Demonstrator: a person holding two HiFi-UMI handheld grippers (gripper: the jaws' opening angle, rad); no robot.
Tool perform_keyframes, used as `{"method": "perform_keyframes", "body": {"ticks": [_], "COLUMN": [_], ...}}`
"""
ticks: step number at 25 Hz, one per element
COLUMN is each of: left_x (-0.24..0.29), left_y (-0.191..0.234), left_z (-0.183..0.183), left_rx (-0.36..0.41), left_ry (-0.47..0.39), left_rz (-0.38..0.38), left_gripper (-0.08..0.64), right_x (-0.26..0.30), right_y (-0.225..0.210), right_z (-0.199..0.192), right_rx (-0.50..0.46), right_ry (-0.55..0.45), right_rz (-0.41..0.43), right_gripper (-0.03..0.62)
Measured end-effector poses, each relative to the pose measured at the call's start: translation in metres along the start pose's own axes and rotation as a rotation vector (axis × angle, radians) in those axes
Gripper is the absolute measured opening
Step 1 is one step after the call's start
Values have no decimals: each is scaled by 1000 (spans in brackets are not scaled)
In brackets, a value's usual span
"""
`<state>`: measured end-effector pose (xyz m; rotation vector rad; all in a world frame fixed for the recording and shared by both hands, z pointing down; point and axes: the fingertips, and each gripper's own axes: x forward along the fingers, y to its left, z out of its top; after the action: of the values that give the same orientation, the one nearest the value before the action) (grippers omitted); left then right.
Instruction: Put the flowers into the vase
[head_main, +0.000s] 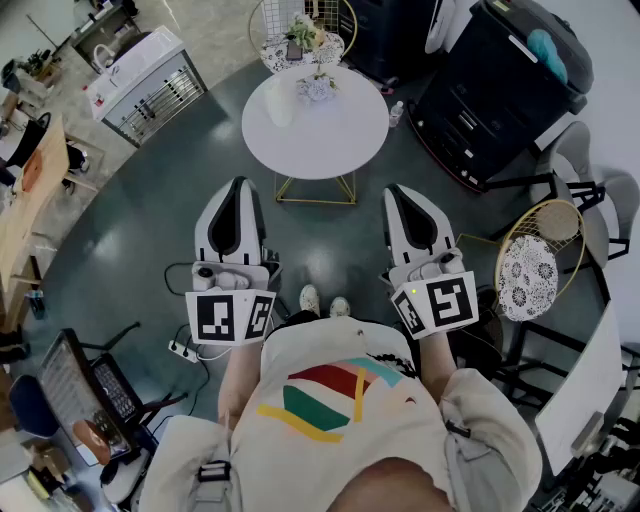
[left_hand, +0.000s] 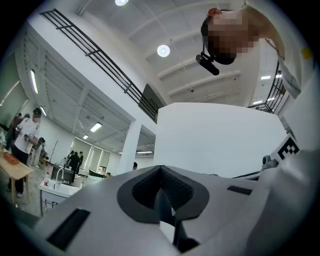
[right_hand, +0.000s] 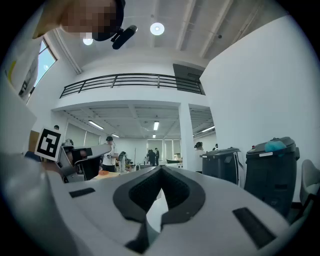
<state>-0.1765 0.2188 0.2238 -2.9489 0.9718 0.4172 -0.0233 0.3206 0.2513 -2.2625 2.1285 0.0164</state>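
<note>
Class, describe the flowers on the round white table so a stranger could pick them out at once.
Find the round white table on the dark floor. Near its far edge sits a small bunch of pale flowers, just right of a white vase. Unlike the greener bunch on the wire chair behind, it rests on the tabletop itself.

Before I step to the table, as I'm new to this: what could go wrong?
The power strip on the floor at your left could trip you. Both the left gripper and right gripper are shut and empty; reaching in like that may push the flowers off the table or tip the vase beside them.
</note>
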Motion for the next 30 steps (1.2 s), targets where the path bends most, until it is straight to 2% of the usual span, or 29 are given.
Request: {"method": "perform_keyframes", "body": {"ticks": [7, 10, 14, 17, 19, 22, 25, 30], "left_x": [2, 7, 8, 8, 9, 9, 9, 5], "left_y": [7, 7, 8, 13, 17, 26, 35, 58], "left_z": [-5, -7, -7, -10, -12, -12, -15, -19], "left_rx": [16, 43, 34, 16, 10, 0, -5, -15], "left_ry": [23, 38, 29, 30, 35, 33, 39, 50], "left_rz": [-9, -22, -43, -43, -43, -43, -45, -38], "left_gripper": [5, 4, 5, 4, 5, 5, 4, 3], "right_x": [5, 8, 10, 12, 15, 23, 29, 41], "right_y": [2, 3, 6, 7, 4, -3, -1, 19], "right_z": [-3, 2, 4, 4, 1, -10, -19, -22], "right_rx": [29, 58, 155, 150, 133, 168, 215, 211], "right_ry": [-6, -35, -90, -127, -113, -57, -33, -23], "right_rz": [-6, 2, 45, 50, 2, -60, -53, -36], "right_gripper": [8, 6, 7, 8, 8, 8, 8, 8]}}
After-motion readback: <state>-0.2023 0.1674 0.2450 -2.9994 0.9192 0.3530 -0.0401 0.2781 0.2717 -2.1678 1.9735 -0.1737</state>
